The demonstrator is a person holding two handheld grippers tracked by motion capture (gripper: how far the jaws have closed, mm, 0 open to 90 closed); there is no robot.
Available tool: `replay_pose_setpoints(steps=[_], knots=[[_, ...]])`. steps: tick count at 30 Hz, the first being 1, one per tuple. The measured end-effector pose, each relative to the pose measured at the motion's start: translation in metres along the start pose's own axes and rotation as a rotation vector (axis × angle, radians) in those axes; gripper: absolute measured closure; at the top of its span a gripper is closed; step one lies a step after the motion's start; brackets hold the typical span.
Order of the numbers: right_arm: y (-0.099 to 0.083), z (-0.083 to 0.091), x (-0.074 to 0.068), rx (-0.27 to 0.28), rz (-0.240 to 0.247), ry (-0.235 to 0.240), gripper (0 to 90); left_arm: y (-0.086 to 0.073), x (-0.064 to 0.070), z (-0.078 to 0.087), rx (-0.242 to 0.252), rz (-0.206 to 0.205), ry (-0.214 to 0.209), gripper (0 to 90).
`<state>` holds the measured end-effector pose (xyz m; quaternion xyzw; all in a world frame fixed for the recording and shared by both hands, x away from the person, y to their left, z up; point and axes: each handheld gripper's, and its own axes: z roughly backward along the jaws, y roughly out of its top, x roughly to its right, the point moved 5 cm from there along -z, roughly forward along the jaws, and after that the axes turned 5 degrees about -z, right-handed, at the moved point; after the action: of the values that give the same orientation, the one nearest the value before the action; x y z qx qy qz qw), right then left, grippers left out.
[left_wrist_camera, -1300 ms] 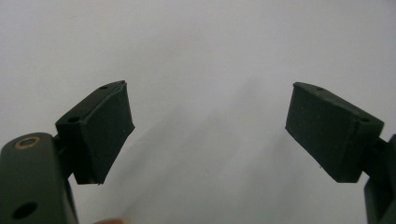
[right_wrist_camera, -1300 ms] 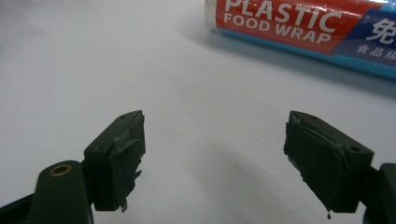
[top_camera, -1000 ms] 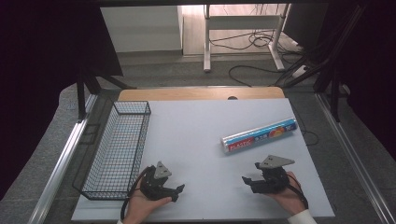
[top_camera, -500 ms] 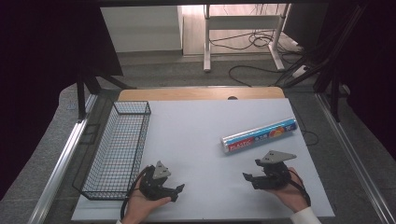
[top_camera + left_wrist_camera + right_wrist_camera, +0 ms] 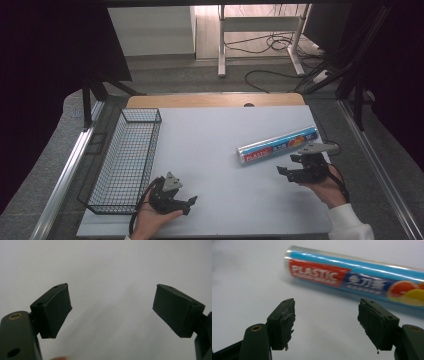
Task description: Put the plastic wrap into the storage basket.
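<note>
Nearest the person, at about 7 o'clock on the white table (image 5: 220, 150), the left gripper (image 5: 189, 204) rests low in the hand with its jaws spread wide apart; in the left gripper view its pads (image 5: 56, 310) frame nothing but bare white surface. At about 4 o'clock the right gripper (image 5: 285, 172) is held just above the table, jaws likewise wide apart and gripping nothing, pointing toward 10 o'clock. In the right gripper view its pads (image 5: 283, 323) look worn and ragged at the edges.

Just beyond the right gripper, near it but not touching, lies the roll of plastic wrap (image 5: 277, 145), flat on the table at about 3 o'clock, its long axis running from 8 to 2 o'clock. It is a slim cylinder in glossy film: a blue band, a red panel reading "PLASTIC" in white capitals, white characters on dark blue, and orange and yellow fruit shapes toward its far end (image 5: 352, 277).

Along the table's left edge, from 8 to 10 o'clock, stands a black wire basket (image 5: 127, 160), well apart from the roll.
</note>
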<state>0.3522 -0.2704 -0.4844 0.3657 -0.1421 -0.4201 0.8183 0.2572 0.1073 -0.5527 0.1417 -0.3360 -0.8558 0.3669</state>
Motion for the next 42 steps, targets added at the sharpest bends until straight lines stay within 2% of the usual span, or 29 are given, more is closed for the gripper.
replay_pose_setpoints(steps=[1,5,6,7,8,9,10,12,13,14,18,19,20,22,25,27,28,31,32,35,36,37,38,42], knots=[[0.003,0.000,0.010,-0.007,-0.003,-0.012,31.1,0.000,-0.001,0.000,-0.001,-0.001,0.000,14.3],[0.010,0.001,0.029,-0.013,-0.023,-0.030,31.9,-0.001,-0.006,0.002,0.007,0.019,0.008,14.3],[0.010,0.001,0.029,-0.013,-0.023,-0.030,31.9,-0.001,-0.006,0.002,0.007,0.019,0.008,14.3],[0.013,0.000,0.040,-0.012,-0.036,-0.044,33.3,-0.001,-0.006,0.002,0.007,0.021,0.008,14.3],[0.013,0.000,0.040,-0.012,-0.036,-0.044,33.3,-0.001,-0.006,0.002,0.006,0.020,0.008,14.3],[0.015,-0.001,0.046,-0.008,-0.043,-0.059,34.0,-0.001,-0.006,0.002,0.005,0.019,0.007,14.3],[0.018,-0.001,0.057,-0.014,-0.058,-0.073,34.9,-0.001,-0.006,0.002,0.004,0.017,0.006,14.2],[0.019,-0.002,0.062,-0.017,-0.069,-0.077,35.4,-0.001,-0.005,0.002,0.001,0.014,0.006,14.1],[0.022,-0.002,0.073,-0.023,-0.086,-0.092,36.4,-0.001,-0.005,0.001,0.001,0.014,0.006,14.1],[0.022,-0.002,0.073,-0.023,-0.086,-0.092,36.4,-0.001,-0.005,0.001,0.000,0.014,0.006,14.1],[0.028,-0.003,0.095,-0.040,-0.124,-0.121,37.3,-0.001,-0.006,0.002,0.002,0.018,0.007,14.0],[0.030,-0.004,0.104,-0.048,-0.140,-0.128,37.3,-0.002,-0.007,0.002,0.000,0.019,0.008,14.0],[0.030,-0.004,0.104,-0.048,-0.140,-0.128,37.3,-0.002,-0.007,0.002,0.000,0.019,0.008,13.9],[0.032,-0.005,0.115,-0.056,-0.156,-0.153,37.3,-0.002,-0.007,0.002,-0.003,0.018,0.009,13.9],[0.034,-0.005,0.124,-0.051,-0.170,-0.165,38.1,-0.002,-0.007,0.002,-0.002,0.020,0.011,13.8],[0.037,-0.005,0.136,-0.045,-0.183,-0.193,39.1,-0.002,-0.009,0.002,0.000,0.024,0.011,13.8],[0.037,-0.005,0.136,-0.045,-0.183,-0.193,39.1,-0.002,-0.009,0.002,0.000,0.026,0.012,13.8],[0.040,-0.006,0.150,-0.061,-0.189,-0.220,44.2,-0.002,-0.009,0.002,-0.002,0.028,0.014,13.7],[0.042,-0.007,0.158,-0.066,-0.202,-0.226,47.5,-0.002,-0.009,0.002,-0.001,0.026,0.014,13.7],[0.044,-0.008,0.166,-0.074,-0.215,-0.226,51.7,-0.002,-0.009,0.002,0.000,0.027,0.016,13.7],[0.044,-0.010,0.170,-0.078,-0.218,-0.233,54.9,-0.002,-0.009,0.002,0.001,0.028,0.017,13.7],[0.045,-0.013,0.178,-0.094,-0.230,-0.243,62.4,-0.002,-0.010,0.003,0.003,0.029,0.020,13.7],[0.045,-0.013,0.178,-0.094,-0.230,-0.243,62.4,-0.002,-0.010,0.003,0.003,0.029,0.020,13.7],[0.046,-0.021,0.191,-0.139,-0.238,-0.277,76.1,-0.002,-0.010,0.004,0.005,0.031,0.023,13.7]])
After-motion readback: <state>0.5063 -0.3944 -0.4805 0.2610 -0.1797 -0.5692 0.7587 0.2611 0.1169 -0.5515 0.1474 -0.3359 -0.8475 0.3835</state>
